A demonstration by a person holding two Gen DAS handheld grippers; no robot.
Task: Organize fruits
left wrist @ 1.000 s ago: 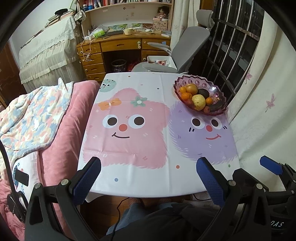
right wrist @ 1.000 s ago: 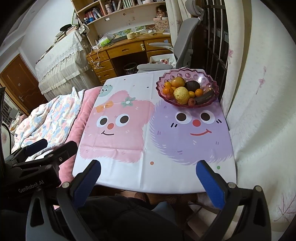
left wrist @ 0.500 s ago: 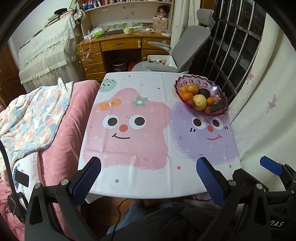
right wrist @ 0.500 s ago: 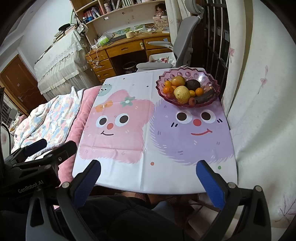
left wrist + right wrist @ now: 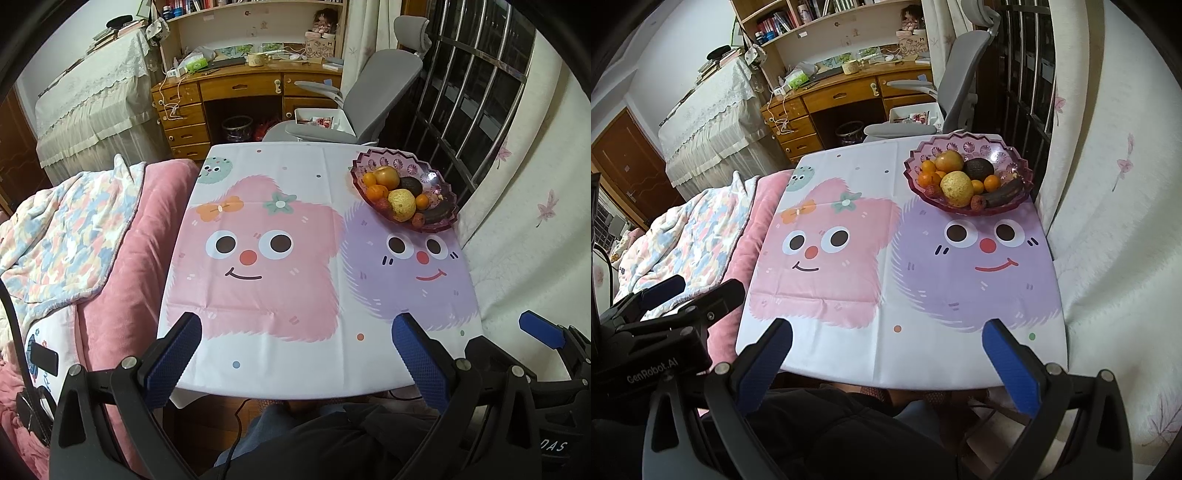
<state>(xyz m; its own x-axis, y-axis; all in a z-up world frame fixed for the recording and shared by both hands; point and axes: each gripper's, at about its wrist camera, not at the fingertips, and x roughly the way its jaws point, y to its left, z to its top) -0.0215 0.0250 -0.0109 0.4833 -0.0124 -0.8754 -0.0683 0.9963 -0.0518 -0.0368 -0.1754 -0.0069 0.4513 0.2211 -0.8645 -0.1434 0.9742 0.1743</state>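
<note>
A purple glass fruit bowl stands at the far right corner of the table. It holds a yellow pear, a yellow-red apple, a dark avocado, small oranges and a dark banana. My left gripper is open and empty above the table's near edge. My right gripper is open and empty too, also at the near edge, far from the bowl.
The table has a cloth with a pink face and a purple face. A bed with pink and flowered blankets lies left. A grey chair and wooden desk stand behind. A curtain hangs right.
Both views have shifted slightly; the bowl sits a little higher and further right in the left wrist view. Both grippers stay open. Nothing on the table has moved.
</note>
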